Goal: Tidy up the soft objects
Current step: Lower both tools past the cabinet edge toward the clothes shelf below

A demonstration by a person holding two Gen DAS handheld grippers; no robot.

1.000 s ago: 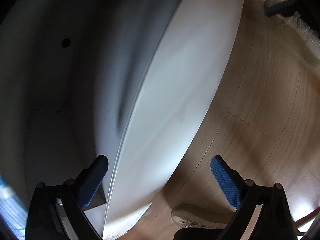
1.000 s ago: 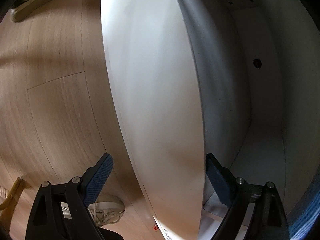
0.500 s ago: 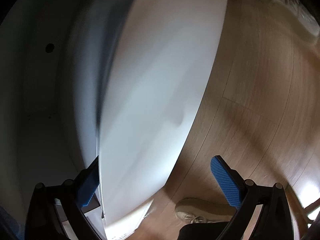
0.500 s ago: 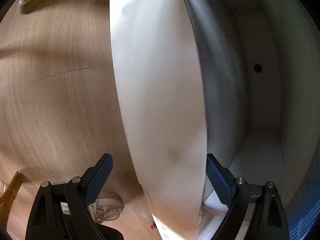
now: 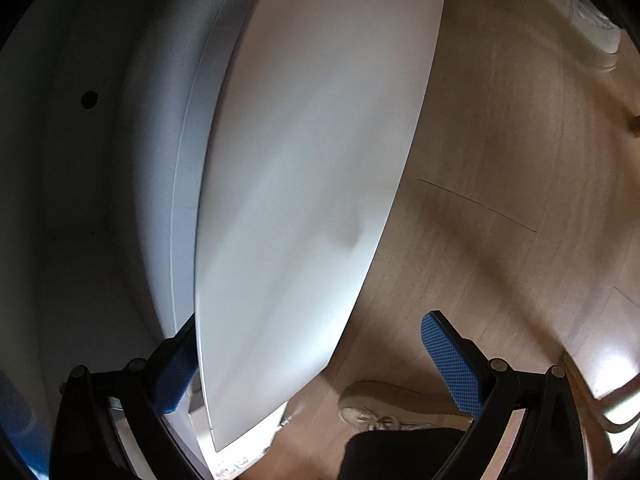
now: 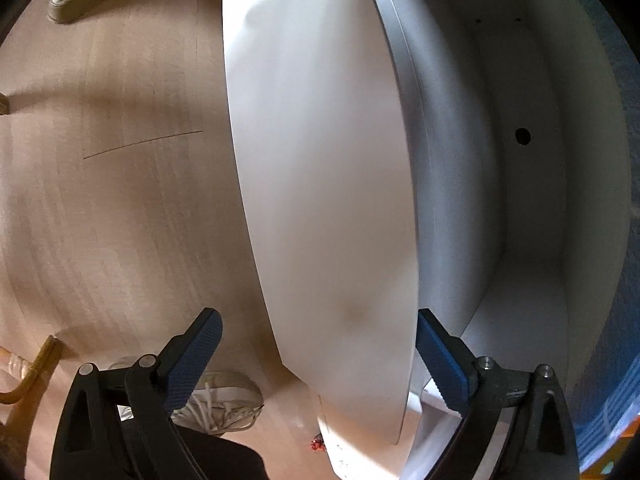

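While the wide white drawer front panel is straddled by both open grippers, left and right, whose jaws have just widened, the drawer is judged mid-slide; no soft object is seen; next, fetching one.

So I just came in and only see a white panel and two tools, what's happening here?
A person holds a tool in each hand at a white drawer front pulled out over the wood floor. Both tools straddle its top edge: the left tool and the right tool are open, one finger inside the drawer and one outside. The right tool's jaws have just been opening. The drawer's inside looks bare; no soft objects are in view yet.
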